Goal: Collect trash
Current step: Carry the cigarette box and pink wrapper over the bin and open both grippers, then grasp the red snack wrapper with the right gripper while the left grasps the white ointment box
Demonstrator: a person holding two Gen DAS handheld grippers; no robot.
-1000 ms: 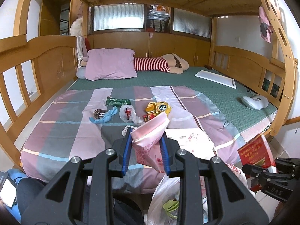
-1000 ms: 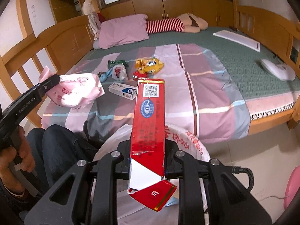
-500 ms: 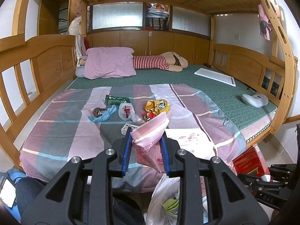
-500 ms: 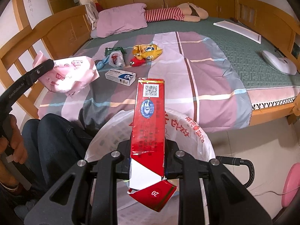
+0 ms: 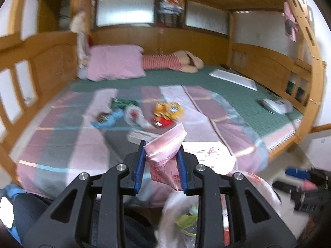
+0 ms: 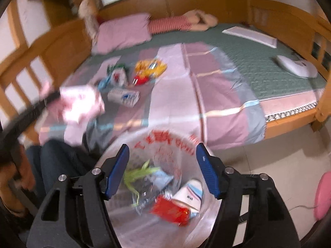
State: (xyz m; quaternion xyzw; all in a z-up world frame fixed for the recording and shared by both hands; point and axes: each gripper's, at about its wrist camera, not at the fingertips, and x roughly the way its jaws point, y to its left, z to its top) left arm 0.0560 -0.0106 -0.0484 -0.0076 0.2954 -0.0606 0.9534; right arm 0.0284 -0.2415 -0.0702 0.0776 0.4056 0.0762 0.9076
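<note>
My left gripper is shut on a crumpled pink wrapper, held above the bed's front edge; it also shows at the left of the right wrist view. My right gripper is open and empty, directly over the white trash bag. The red box lies inside the bag with other scraps. On the blanket lie a yellow snack bag, a blue rag, a clear plastic bag, a green packet and a white-blue box.
The bed has wooden rails at left and right. A pink pillow, a striped plush, a white board and a white device lie on the green mattress. The person's knees are left of the bag.
My right gripper has opened and the red box has dropped into the trash bag. My left gripper still holds the pink wrapper and has shifted slightly. Both views are motion-blurred.
</note>
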